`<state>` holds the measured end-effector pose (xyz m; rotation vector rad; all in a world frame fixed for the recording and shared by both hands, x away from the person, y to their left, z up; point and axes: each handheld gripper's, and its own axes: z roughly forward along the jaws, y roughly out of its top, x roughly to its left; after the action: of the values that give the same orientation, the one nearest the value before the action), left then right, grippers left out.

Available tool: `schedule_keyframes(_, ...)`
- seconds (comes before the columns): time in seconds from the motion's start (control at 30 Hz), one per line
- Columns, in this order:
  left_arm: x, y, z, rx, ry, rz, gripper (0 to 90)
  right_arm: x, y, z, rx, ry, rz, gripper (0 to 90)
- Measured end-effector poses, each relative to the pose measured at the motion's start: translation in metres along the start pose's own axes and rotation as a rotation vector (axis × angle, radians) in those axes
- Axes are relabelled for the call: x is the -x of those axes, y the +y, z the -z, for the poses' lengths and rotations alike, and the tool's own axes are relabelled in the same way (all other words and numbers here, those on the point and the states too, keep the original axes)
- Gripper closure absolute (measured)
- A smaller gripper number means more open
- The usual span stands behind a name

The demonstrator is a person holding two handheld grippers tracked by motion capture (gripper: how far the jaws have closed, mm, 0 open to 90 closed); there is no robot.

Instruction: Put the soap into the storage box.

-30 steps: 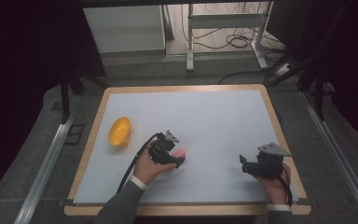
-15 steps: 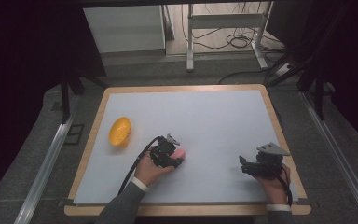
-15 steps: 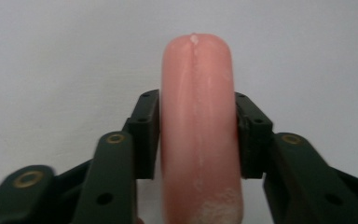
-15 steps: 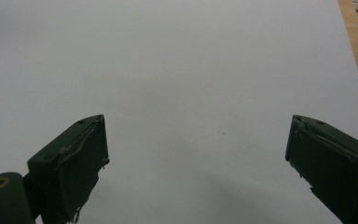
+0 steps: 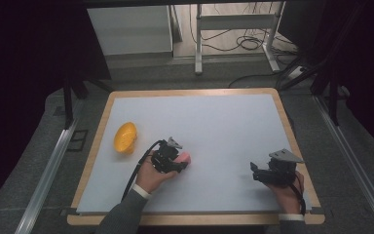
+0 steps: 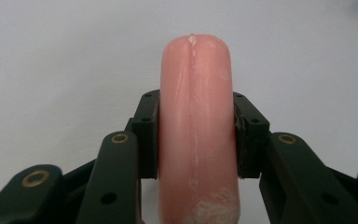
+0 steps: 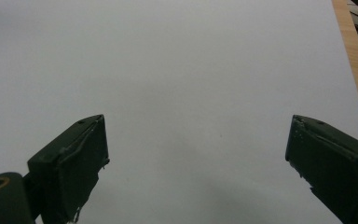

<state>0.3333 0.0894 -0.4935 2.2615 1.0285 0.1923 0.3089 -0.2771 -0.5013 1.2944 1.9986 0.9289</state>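
A pink sausage-shaped piece (image 6: 197, 126) stands between the two black jaws of my left gripper (image 6: 196, 135), which is shut on its sides. In the high view the left gripper (image 5: 176, 163) sits left of the table's middle near the front, with the pink piece (image 5: 185, 157) poking out to its right. My right gripper (image 5: 256, 171) rests at the front right of the white mat, jaws pointing left. The right gripper (image 7: 196, 154) is wide open over bare mat, with nothing between its jaws.
An orange-yellow bowl-like object (image 5: 125, 137) lies on the mat to the left of my left gripper. The white mat (image 5: 224, 126) sits on a board with a wooden rim (image 5: 294, 131). Metal rails run along both sides of the table.
The left gripper with the pink piece has shifted only slightly. The right gripper has stayed in place.
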Motion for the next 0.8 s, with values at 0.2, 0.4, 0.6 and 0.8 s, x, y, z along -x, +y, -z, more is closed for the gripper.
schedule_keyframes(0.2, -0.008, -0.003, 0.011, 0.032, 0.000, 0.014, 60.1, 0.000, 0.000, -0.001, -0.003, 0.000, 0.002, 5.4)
schedule_keyframes(0.4, -0.016, -0.005, 0.020, 0.052, 0.007, 0.028, 60.1, 0.000, -0.001, -0.001, 0.005, 0.010, -0.001, 5.4)
schedule_keyframes(0.6, -0.022, -0.006, 0.028, 0.079, 0.015, 0.041, 60.1, 0.002, -0.002, -0.001, 0.004, 0.003, -0.003, 5.5)
schedule_keyframes(0.8, -0.030, -0.009, 0.036, 0.092, 0.017, 0.051, 60.1, 0.002, -0.002, -0.001, 0.004, 0.002, -0.005, 5.6)
